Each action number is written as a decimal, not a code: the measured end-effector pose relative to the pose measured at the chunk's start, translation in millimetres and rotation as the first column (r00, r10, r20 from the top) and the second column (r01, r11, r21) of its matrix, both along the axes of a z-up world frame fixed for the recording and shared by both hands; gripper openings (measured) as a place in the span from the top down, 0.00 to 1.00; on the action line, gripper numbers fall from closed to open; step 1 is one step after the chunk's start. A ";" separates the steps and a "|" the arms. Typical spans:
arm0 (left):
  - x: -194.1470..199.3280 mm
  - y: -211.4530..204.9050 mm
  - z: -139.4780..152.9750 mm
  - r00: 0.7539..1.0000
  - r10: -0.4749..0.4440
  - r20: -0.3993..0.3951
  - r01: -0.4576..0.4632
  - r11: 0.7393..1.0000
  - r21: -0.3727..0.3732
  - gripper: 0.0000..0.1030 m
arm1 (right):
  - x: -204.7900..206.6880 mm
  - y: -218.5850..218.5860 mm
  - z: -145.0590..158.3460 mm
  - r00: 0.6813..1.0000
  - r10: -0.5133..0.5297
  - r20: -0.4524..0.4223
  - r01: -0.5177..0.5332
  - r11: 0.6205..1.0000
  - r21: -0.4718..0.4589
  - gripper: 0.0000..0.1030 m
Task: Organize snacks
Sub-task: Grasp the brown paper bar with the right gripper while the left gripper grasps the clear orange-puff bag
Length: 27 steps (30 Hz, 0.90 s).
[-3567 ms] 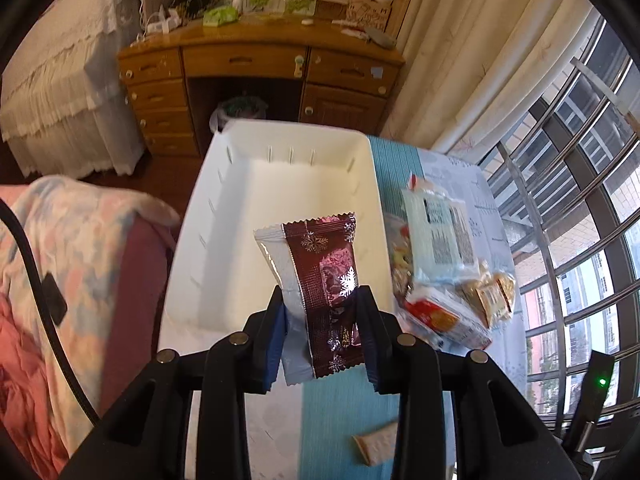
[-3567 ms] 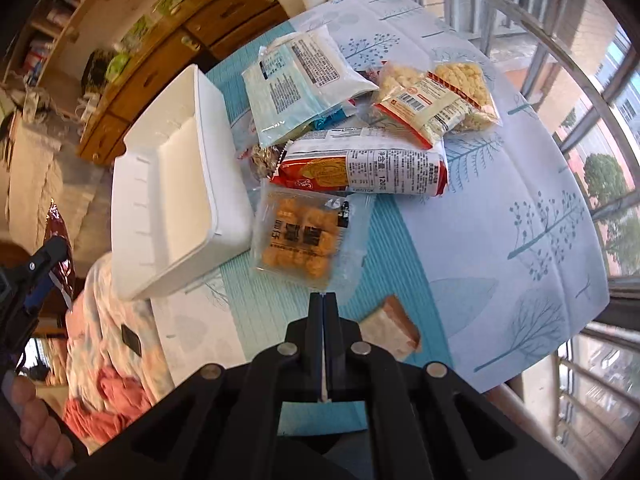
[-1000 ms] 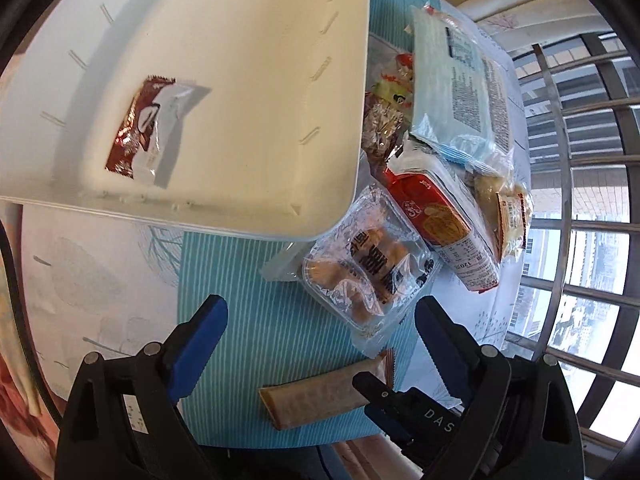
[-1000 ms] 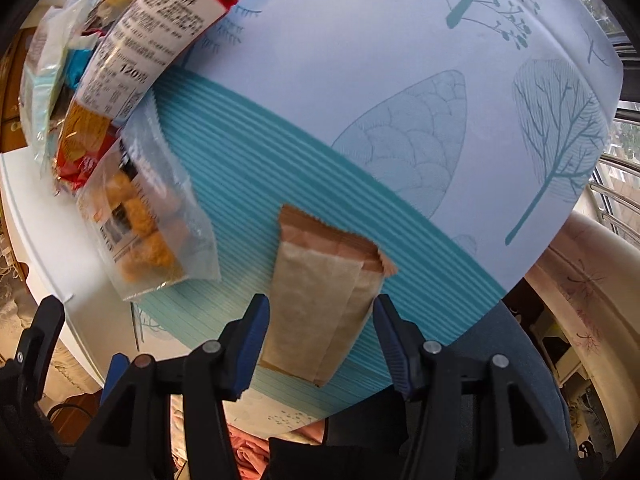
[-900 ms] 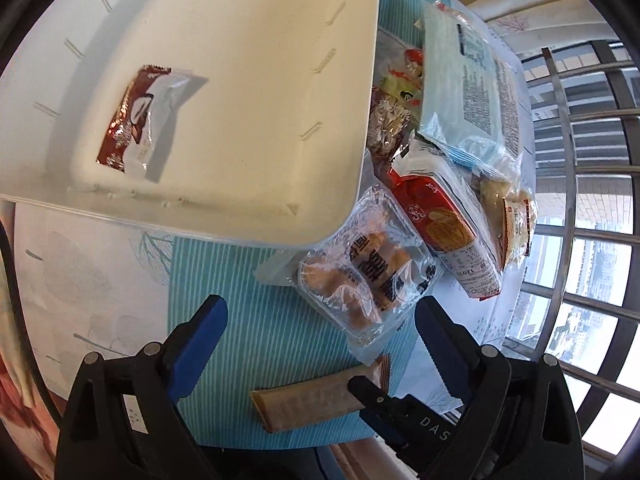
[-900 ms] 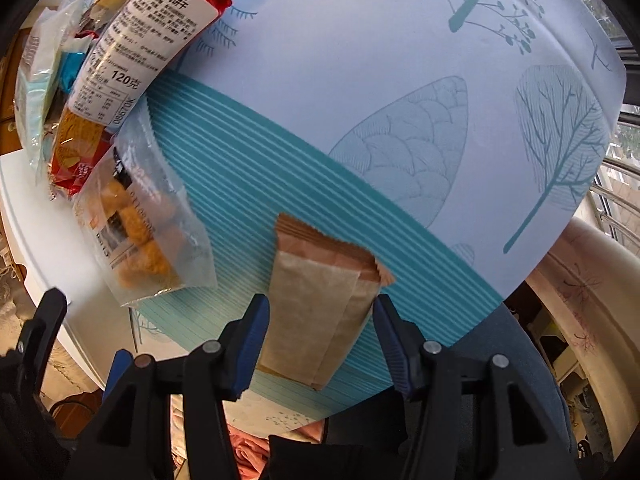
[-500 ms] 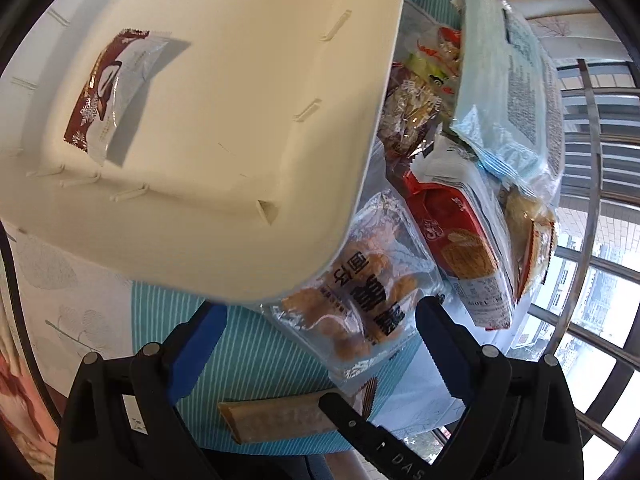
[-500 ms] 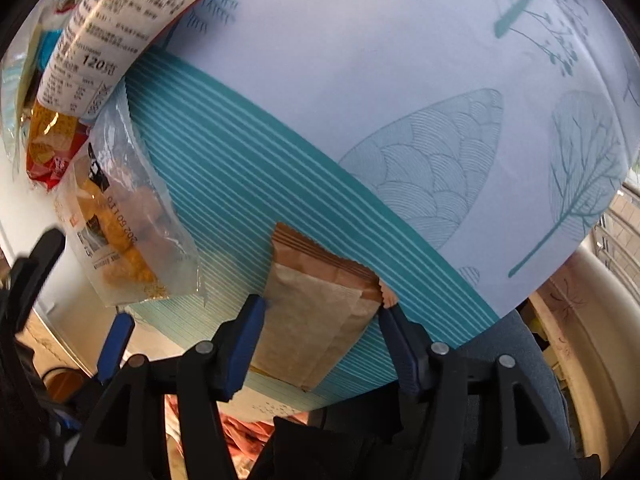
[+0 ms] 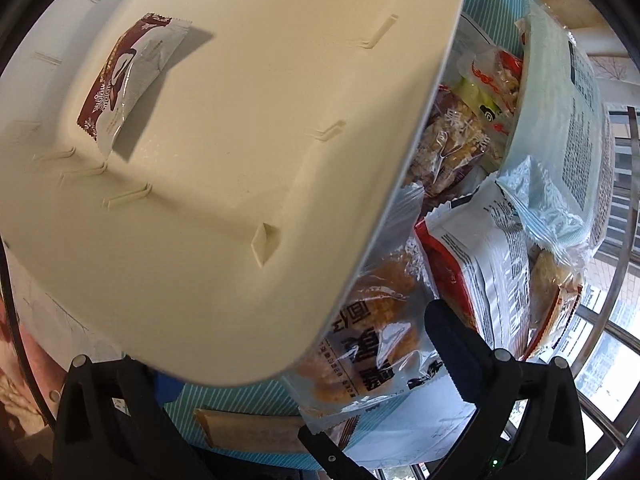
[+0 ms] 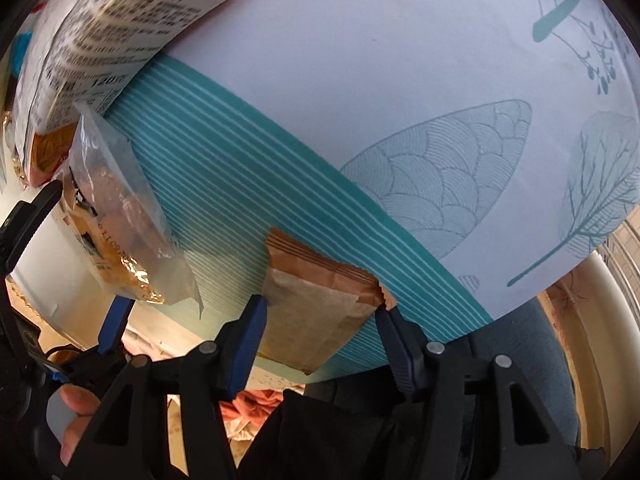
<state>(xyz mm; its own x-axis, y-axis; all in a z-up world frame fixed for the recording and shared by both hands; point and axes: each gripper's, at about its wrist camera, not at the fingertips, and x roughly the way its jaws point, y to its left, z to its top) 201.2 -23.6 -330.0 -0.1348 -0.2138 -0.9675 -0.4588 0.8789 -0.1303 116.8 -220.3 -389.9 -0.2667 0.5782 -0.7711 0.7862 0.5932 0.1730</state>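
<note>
A white bin (image 9: 248, 300) holds one maroon snack packet (image 9: 128, 80). My left gripper (image 9: 296, 360) is open around a clear pack of fried snacks (image 9: 372, 344) beside the bin's near corner; its left finger is hidden under the bin. My right gripper (image 10: 320, 312) is open, its fingers on either side of a brown paper snack bar (image 10: 316, 308) lying at the table's front edge. The bar also shows in the left wrist view (image 9: 256, 432), and the clear pack in the right wrist view (image 10: 116, 232).
A red and white biscuit pack (image 9: 488, 264), a pale blue bag (image 9: 568, 132) and small nut packs (image 9: 452, 148) lie piled right of the bin. The tablecloth (image 10: 400, 80) ends just below the bar. Window bars stand at the right.
My left gripper has moved forward and down over the clear pack. My right gripper has closed in on the brown bar, its fingers now beside it.
</note>
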 end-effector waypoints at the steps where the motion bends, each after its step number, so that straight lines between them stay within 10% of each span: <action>1: 0.4 -1.1 0.1 1.000 0.002 -0.002 -0.002 1.000 0.008 0.00 | 1.8 -1.7 -1.2 1.000 0.000 -0.001 0.000 1.000 0.006 0.46; 21: -7.4 -9.3 -12.5 0.996 0.084 0.029 -0.085 0.996 0.014 0.00 | 8.0 -41.8 17.9 0.996 -0.064 0.063 0.063 0.998 0.018 0.63; 27: -13.3 2.7 -3.7 0.997 0.076 0.021 -0.075 0.996 -0.046 0.22 | -4.1 -51.1 22.2 0.991 -0.104 0.083 0.104 0.995 0.011 0.63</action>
<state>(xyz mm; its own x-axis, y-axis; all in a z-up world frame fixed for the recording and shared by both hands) 187.9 -20.9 -333.7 -0.0945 -0.2663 -0.9593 -0.5203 0.8347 -0.1805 112.6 -271.5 -367.7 -0.1397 0.6048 -0.7840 0.8263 0.5074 0.2443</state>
